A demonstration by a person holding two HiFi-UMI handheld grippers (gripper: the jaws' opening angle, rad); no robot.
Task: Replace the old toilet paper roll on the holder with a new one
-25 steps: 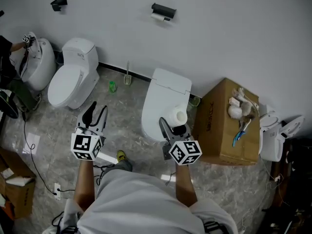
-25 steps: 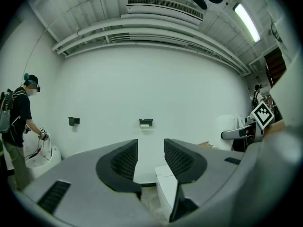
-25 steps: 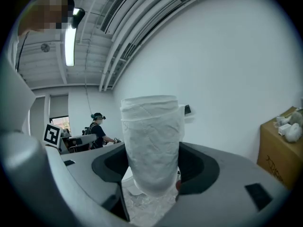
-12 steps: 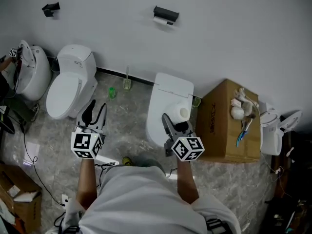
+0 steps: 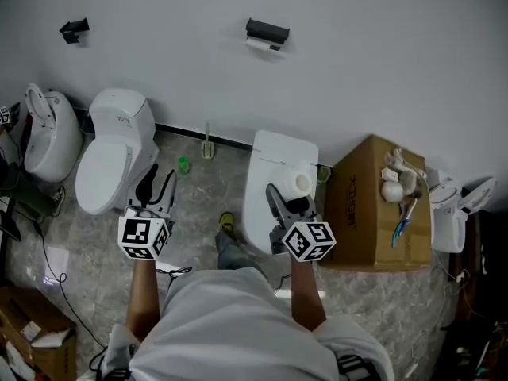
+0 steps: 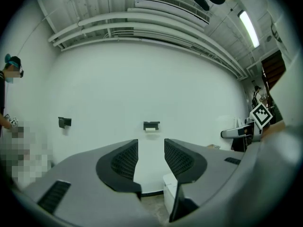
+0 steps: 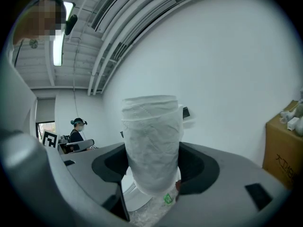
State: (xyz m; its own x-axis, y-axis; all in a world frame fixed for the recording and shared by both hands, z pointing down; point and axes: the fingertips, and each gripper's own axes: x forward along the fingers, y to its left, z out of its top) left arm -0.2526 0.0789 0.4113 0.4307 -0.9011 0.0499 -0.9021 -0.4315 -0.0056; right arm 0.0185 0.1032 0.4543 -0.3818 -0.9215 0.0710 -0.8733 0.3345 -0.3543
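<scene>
The holder is mounted high on the wall. The old roll hangs just under its black bar, a thin white strip with its long axis level along the wall. The new roll is clamped in the right gripper. It stands on end with its long axis upright, and its open core faces up in the head view. In the right gripper view both jaws press its crumpled sides.

At the far left, the left toilet has its lid raised, and a second black fitting sits on the wall above it. The second toilet stands just beside it. The left gripper is level over the floor, its jaws parted and bare. In its own view the holder shows in the gap between them.

A green bottle and a brush stand at the foot of the wall. The middle toilet sits directly below the holder, between the person and the wall, with the new roll over its lid. A box with small things on top stands just beside it, and the right toilet is beyond.

Bare floor lies between the second and middle toilets, and the wall around the holder is plain.
</scene>
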